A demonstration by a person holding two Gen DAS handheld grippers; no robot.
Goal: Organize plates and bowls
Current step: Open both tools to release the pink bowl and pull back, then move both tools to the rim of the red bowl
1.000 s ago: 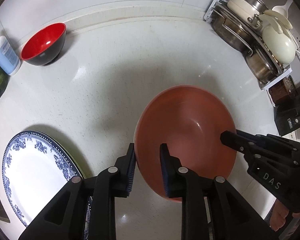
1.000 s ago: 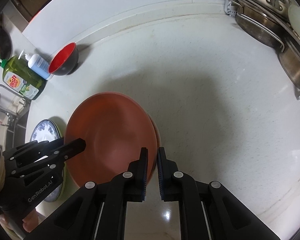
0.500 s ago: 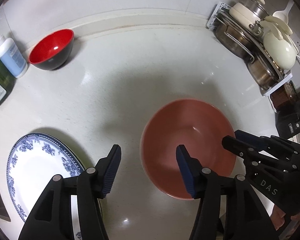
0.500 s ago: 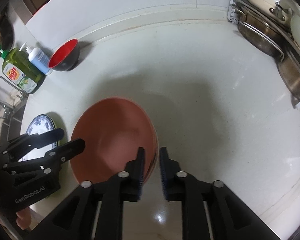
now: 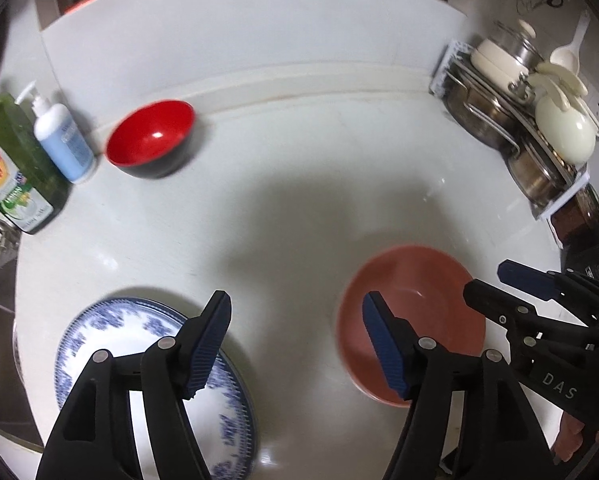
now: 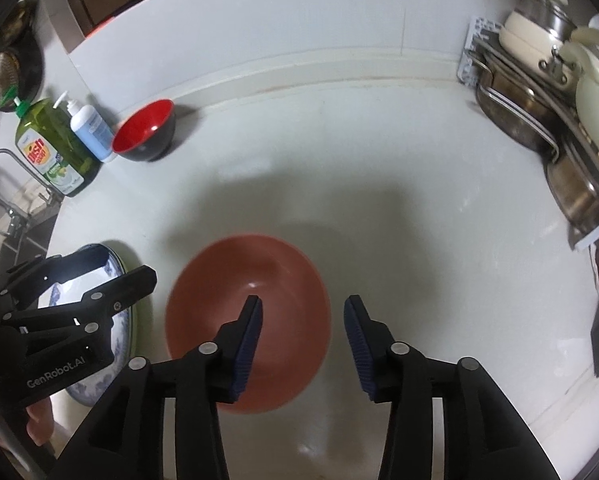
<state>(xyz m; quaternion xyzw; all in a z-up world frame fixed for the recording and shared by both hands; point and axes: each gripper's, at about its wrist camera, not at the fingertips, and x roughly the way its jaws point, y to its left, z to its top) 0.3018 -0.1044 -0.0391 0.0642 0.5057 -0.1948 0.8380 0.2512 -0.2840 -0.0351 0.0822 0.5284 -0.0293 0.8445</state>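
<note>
The round terracotta-coloured bowl (image 6: 247, 320) is set on the white bench (image 6: 339, 168), beneath both tools; the left tool (image 5: 295, 344) and right tool (image 6: 303, 340) are opening, with nothing gripped.

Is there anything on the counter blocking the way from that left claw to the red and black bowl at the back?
Nothing visible: only bare countertop lies between the opening left gripper and the red bowl.
</note>
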